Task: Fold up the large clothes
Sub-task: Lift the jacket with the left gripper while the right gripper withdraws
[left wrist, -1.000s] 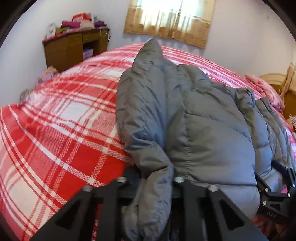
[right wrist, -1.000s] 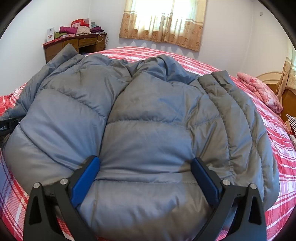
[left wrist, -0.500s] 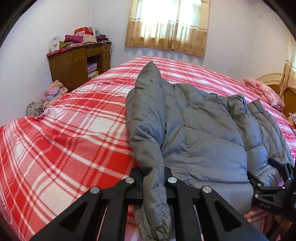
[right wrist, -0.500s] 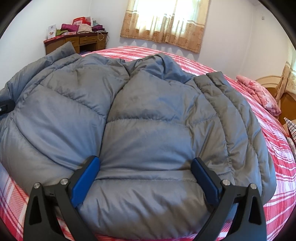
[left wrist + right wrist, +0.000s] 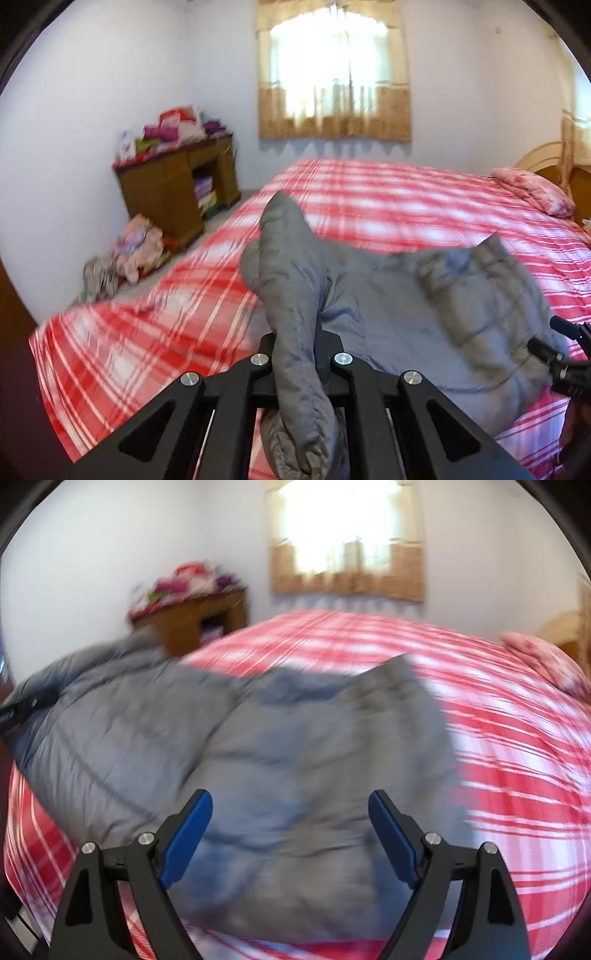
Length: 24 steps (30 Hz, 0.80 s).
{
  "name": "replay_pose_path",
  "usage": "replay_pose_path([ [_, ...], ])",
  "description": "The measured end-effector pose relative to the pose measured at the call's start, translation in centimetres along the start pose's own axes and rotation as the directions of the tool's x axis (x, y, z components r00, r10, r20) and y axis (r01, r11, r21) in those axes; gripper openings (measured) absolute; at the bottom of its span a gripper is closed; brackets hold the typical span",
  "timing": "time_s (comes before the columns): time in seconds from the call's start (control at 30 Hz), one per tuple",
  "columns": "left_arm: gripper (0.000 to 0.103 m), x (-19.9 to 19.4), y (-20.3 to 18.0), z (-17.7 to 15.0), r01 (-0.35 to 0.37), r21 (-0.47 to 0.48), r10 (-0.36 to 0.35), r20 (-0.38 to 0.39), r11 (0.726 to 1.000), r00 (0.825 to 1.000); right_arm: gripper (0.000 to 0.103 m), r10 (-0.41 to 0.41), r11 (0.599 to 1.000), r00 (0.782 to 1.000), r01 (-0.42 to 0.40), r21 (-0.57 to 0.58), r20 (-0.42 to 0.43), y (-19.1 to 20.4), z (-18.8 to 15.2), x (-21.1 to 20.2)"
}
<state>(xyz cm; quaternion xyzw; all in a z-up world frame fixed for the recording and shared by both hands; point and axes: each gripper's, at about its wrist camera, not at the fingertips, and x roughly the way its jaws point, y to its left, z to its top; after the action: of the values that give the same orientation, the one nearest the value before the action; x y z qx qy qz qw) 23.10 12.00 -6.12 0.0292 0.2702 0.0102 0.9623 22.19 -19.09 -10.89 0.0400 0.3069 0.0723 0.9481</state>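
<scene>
A grey puffer jacket (image 5: 406, 306) lies on the red plaid bed (image 5: 406, 199). My left gripper (image 5: 301, 343) is shut on a long fold of the jacket's left edge (image 5: 291, 288), which stands up out of the jaws and hangs down below them. My right gripper (image 5: 290, 805) hovers over the jacket's near hem (image 5: 258, 738). Its jaws are closing, the blue pads (image 5: 184, 834) stand wide apart, and they do not press on the fabric. The right wrist view is blurred by motion. Each gripper shows at the edge of the other's view: the right gripper (image 5: 554, 354) and the left gripper (image 5: 22, 709).
A wooden desk (image 5: 173, 192) piled with clothes stands by the far left wall. A heap of clothes (image 5: 136, 247) lies on the floor beside it. A pink pillow (image 5: 532, 188) and a wooden headboard (image 5: 543, 158) are at the right. A curtained window (image 5: 332, 74) is behind.
Both grippers have risen and pulled back. The left one has lifted its fold of the jacket off the bed. The right jaws have narrowed a little and no longer straddle the hem.
</scene>
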Motion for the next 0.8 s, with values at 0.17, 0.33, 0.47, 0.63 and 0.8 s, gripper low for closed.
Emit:
replay_pose_path([
  [0.17, 0.005, -1.7, -7.4, 3.6, 0.039, 0.117, -0.049, 0.084, 0.992, 0.995, 0.089, -0.148, 0.974, 0.989, 0.147, 0.173, -0.007, -9.5, -0.3, -0.8],
  [0.33, 0.005, -1.7, -18.5, 4.1, 0.097, 0.344, -0.147, 0.123, 0.934, 0.981, 0.089, -0.236, 0.931, 0.97, 0.241, 0.276, -0.049, -15.7, -1.9, -1.0],
  [0.47, 0.005, 0.7, -27.0, 0.9, 0.098, 0.539, -0.171, 0.087, 0.837, 0.981, 0.089, -0.25, 0.908, 0.965, 0.261, 0.327, -0.076, -18.1, -3.5, -1.3],
  [0.63, 0.009, 3.7, -33.2, -4.2, 0.084, 0.702, -0.151, 0.034, 0.707, 0.988, 0.09, -0.205, 0.889, 0.973, 0.23, 0.397, -0.104, -19.9, -5.3, -0.8],
  [0.8, 0.017, 1.4, -35.4, -5.5, -0.031, 0.785, -0.127, 0.14, 0.619, 0.982, 0.09, -0.188, 0.888, 0.978, 0.21, 0.409, -0.095, -20.1, -5.1, -1.0],
])
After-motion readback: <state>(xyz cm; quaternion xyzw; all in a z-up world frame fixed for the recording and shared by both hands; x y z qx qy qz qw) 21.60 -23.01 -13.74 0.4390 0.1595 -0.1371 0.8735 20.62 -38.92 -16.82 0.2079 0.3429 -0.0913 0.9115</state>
